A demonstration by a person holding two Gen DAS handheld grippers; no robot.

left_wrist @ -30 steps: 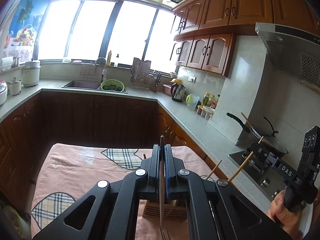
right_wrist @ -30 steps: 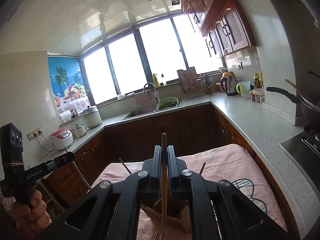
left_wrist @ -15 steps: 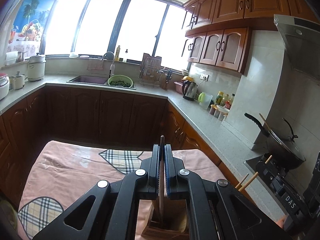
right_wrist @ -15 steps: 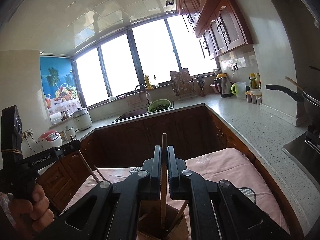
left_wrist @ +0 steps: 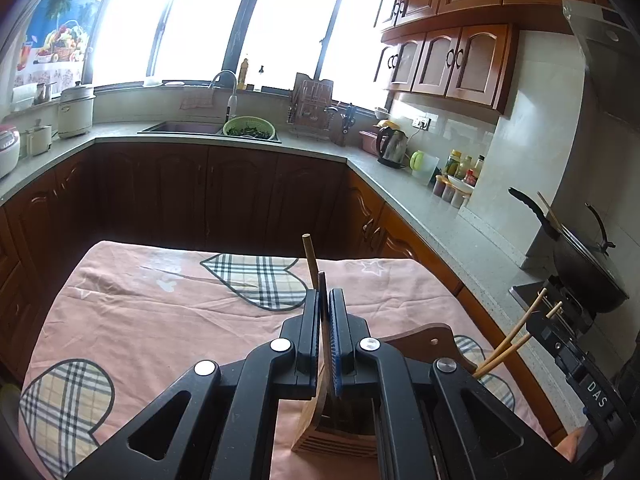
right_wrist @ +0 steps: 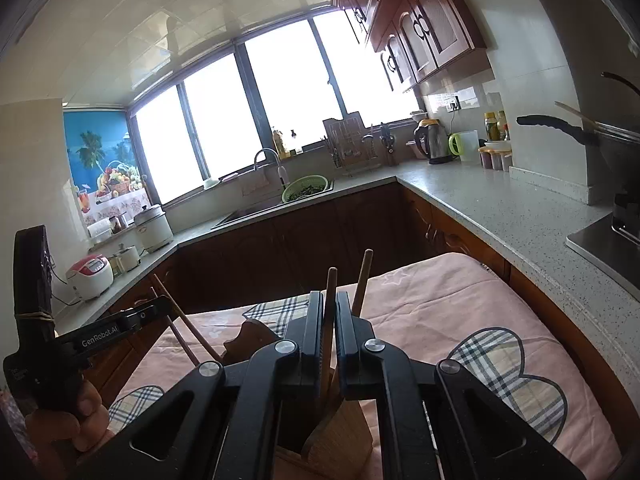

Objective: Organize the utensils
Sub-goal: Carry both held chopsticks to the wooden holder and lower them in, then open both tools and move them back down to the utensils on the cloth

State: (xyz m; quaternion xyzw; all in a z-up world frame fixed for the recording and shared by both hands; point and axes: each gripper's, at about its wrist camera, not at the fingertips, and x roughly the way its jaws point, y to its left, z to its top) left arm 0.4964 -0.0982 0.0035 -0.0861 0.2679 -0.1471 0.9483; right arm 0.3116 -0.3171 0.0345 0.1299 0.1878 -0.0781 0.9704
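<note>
Kitchen counters wrap the far side of the room under a bright window, and nearer stands a table under a pink tablecloth (left_wrist: 168, 304) with plaid hearts. On it sits a wooden utensil holder (left_wrist: 344, 432), directly below both grippers.

From the left wrist view, the left gripper (left_wrist: 325, 312) has its jaws pressed together on a thin dark chopstick (left_wrist: 323, 292), whose upper end pokes out above the pads and whose lower part runs down into the holder. A second brown stick (left_wrist: 310, 254) stands just behind the jaws, tilted left. At the right edge this view also shows the right gripper (left_wrist: 550, 312) from the side, with pale chopsticks (left_wrist: 508, 344) slanting down from it toward the holder, and a wok (left_wrist: 580, 268) on the stove beyond.

The right wrist view shows the right gripper's jaws pinching a wooden chopstick (right_wrist: 330, 300) upright over the holder's opening, with another stick (right_wrist: 364, 280) just right of the jaws. At the left it shows a hand (right_wrist: 68, 424) holding the left gripper (right_wrist: 164, 304), chopsticks angling down from that gripper to the holder's rim.
</note>
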